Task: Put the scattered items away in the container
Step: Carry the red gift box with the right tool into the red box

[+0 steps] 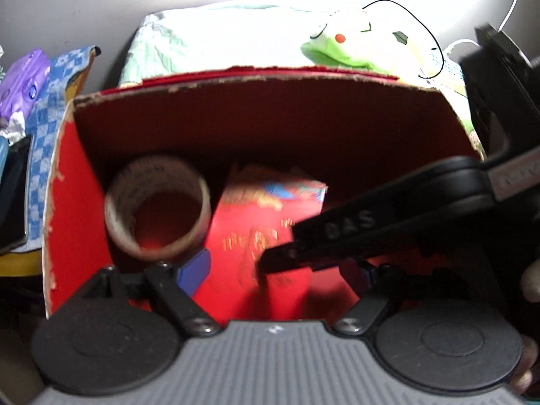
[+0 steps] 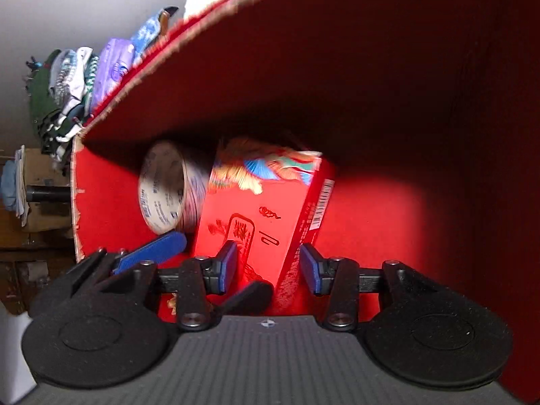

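A red packet (image 2: 270, 222) printed with gold characters and a barcode is lying on the floor of the red cardboard box (image 1: 256, 114), leaning against a roll of tape (image 1: 157, 207) to its left. In the right wrist view the right gripper (image 2: 268, 268) is reaching inside the box with its blue-padded fingers (image 2: 228, 265) standing apart on either side of the packet's near end, not pressing on it. In the left wrist view the left gripper (image 1: 280, 271) is hanging over the near rim of the box with its fingers spread wide, the packet lying between and beyond them, untouched; the right gripper's black arm is crossing in from the right above it. Beyond the far wall of the box a green frog plush (image 1: 341, 50) is resting on pale bedding (image 1: 202, 44), and a purple packet (image 1: 23, 81) is lying off to the left.
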`<state>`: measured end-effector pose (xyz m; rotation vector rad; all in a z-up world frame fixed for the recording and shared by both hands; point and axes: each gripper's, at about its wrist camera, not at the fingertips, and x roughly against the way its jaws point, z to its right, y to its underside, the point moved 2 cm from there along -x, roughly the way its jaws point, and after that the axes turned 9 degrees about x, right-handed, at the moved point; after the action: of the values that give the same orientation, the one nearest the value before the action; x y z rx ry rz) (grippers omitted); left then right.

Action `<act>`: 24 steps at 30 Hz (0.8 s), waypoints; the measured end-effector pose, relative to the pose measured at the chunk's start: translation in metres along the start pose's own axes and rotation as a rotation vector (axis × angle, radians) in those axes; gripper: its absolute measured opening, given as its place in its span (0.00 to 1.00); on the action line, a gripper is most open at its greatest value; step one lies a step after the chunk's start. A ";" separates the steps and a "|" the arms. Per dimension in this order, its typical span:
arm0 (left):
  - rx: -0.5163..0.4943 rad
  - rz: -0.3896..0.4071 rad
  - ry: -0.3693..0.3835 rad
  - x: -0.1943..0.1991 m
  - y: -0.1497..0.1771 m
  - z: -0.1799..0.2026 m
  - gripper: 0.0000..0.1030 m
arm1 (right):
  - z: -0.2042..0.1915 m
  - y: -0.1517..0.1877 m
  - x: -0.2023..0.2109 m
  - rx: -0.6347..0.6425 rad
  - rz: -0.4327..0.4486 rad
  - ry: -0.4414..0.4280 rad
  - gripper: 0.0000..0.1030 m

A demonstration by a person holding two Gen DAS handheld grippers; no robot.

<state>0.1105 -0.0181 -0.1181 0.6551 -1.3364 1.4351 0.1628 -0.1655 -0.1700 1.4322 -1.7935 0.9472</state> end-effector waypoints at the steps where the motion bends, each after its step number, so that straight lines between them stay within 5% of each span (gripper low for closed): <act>1: 0.002 0.000 -0.002 0.000 0.001 -0.001 0.82 | -0.004 -0.001 0.001 0.025 0.011 0.024 0.45; 7: 0.042 -0.041 -0.019 -0.012 0.004 -0.014 0.82 | -0.020 -0.006 0.001 0.170 0.021 0.089 0.61; 24: 0.035 0.001 -0.066 -0.015 0.005 -0.005 0.84 | -0.003 0.008 0.023 0.093 0.134 0.079 0.53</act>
<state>0.1121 -0.0173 -0.1343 0.7307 -1.3649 1.4514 0.1506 -0.1734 -0.1504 1.3235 -1.8261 1.1536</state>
